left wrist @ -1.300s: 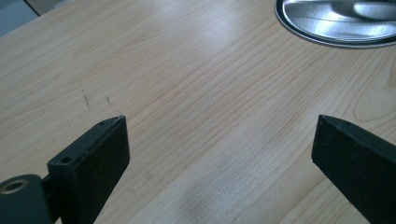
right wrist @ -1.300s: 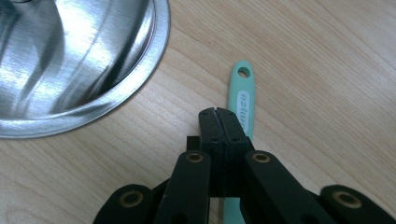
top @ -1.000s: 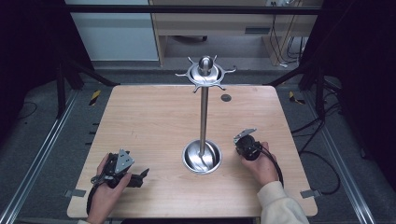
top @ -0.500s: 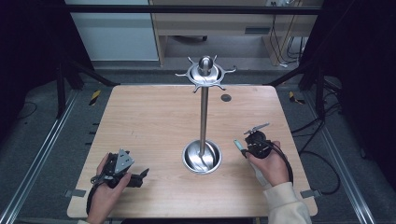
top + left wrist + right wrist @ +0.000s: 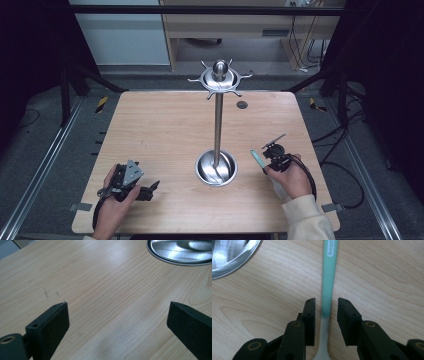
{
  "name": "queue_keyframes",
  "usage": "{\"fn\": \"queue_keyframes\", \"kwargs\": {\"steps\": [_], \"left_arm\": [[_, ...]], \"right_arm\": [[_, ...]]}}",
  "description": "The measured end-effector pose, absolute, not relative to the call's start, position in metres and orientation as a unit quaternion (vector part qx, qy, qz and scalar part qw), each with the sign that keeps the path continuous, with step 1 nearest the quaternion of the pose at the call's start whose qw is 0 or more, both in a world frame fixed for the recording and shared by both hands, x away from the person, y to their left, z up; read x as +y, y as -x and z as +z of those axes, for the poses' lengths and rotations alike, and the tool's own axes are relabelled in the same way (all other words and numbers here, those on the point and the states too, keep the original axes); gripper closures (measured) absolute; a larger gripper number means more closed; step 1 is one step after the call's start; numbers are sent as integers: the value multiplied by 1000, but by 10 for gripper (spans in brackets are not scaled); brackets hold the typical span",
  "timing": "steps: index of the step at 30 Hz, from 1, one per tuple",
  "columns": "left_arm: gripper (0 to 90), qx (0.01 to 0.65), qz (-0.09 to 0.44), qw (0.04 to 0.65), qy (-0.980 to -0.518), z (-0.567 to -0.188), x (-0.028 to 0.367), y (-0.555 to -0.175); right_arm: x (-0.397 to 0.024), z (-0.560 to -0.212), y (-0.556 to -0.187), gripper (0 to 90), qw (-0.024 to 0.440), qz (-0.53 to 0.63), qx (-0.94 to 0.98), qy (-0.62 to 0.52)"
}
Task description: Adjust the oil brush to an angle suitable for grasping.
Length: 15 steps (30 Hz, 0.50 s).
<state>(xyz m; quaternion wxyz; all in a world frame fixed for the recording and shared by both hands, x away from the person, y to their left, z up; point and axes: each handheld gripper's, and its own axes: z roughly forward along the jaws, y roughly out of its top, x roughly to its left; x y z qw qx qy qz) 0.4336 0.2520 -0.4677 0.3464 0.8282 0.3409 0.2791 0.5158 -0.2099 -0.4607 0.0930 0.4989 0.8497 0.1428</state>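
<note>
Right tool (image 5: pixel 325 320) astride one teal utensil handle (image 5: pixel 328 277), one metal stand (image 5: pixel 217 125)

Spoon (image 5: pixel 329 277): handle top and bowl end cut off by the right gripper view's edges; shaft blurred near the fingers (image 5: pixel 310 315). Stand base (image 5: pixel 180 251) cut by the left gripper view's top edge. Dark spot (image 5: pixel 242 105) on the worktop (image 5: pixel 160 135): too small to tell.

Stand (image 5: pixel 218 125) upright mid-table (image 5: pixel 160 125), base nearer person. Spoon (image 5: pixel 327 290) flat on table right of base, between right gripper (image 5: pixel 325 308) jaws, untouched. Left gripper (image 5: pixel 145 189) at near-left edge, well apart from base.
</note>
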Motion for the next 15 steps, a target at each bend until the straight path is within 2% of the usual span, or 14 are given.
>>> {"fn": "queue_keyframes", "kwargs": {"steps": [15], "left_arm": [[39,341,279,346,-828,-468,252,-434]], "right_arm": [[-210,-468,-517,796,85,120,854,-499]]}}
